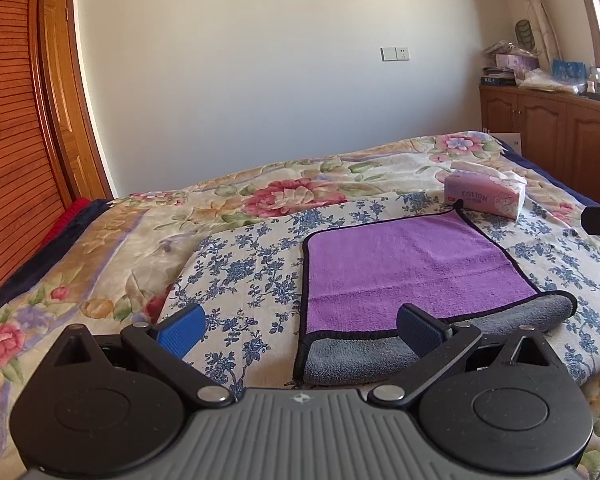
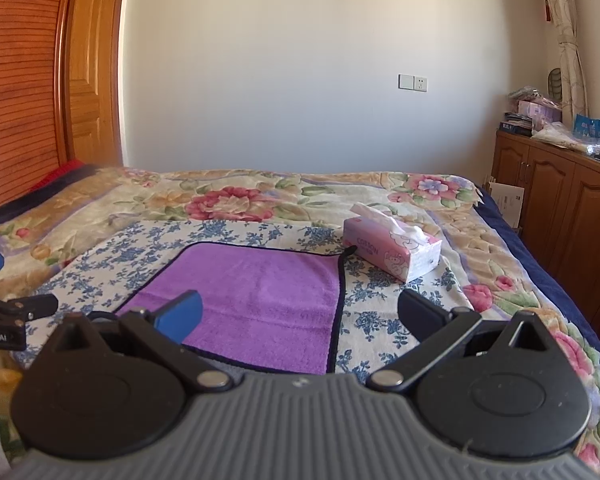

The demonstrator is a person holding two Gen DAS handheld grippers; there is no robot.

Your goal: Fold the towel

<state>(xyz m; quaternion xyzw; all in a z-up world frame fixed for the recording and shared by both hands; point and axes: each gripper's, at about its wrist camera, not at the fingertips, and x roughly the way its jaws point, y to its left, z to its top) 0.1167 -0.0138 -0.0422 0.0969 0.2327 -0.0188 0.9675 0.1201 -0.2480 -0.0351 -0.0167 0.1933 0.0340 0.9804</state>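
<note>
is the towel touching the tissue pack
Cannot tell: in the right wrist view the towel's corner loop reaches the tissue pack's base, but no contact or gap shows plainly.

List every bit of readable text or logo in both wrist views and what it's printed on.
"COTTON" on the pink tissue pack; the smaller line under it is too blurred to read.
"obot.AI", cut off at the frame edge, on the left gripper body where it enters the right wrist view.
A small star-like emblem, no letters, on the right gripper housing.
Boxes on the wooden cabinet: print too small to read.
</note>
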